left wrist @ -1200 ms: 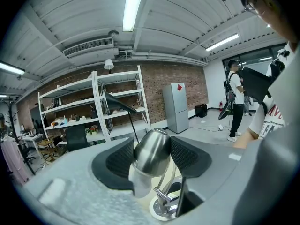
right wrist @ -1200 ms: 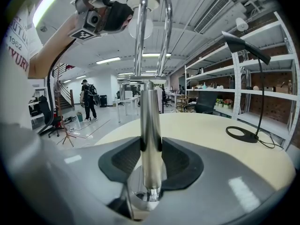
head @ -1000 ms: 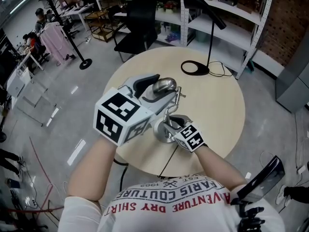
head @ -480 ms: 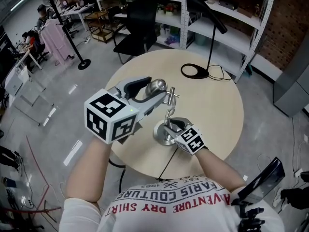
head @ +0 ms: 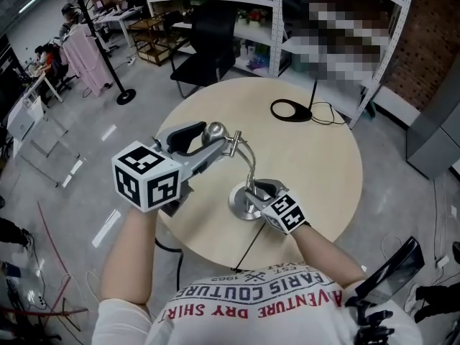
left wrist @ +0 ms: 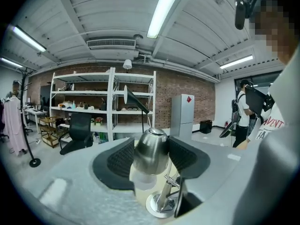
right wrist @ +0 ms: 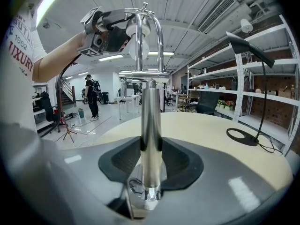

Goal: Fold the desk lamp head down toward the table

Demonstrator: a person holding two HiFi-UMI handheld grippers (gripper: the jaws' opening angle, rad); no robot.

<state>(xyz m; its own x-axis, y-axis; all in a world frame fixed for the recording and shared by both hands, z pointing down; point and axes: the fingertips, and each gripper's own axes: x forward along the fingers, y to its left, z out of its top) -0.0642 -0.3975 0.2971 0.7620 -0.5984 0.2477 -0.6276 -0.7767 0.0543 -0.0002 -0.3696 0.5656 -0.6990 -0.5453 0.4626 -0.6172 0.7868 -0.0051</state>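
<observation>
Over the tabletop (head: 316, 157) my left tongs (head: 206, 136) are closing round the lamp head (left wrist: 151, 151), right tongs (right wrist: 151, 150) clamp the post (right wrist: 151, 107); shiny head may slip.

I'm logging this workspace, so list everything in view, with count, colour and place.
table: one, beige, round, centre
desk lamp: one, chrome, base on table near the person
black lamp: one, table's far edge
office chair: one, black, beyond table
shelving: one run, white, behind the office chair
coat stand: one, black, far left
left gripper: one, grey, jaws closing on the lamp head, pads touching
right gripper: one, grey, clamped on the lamp post
</observation>
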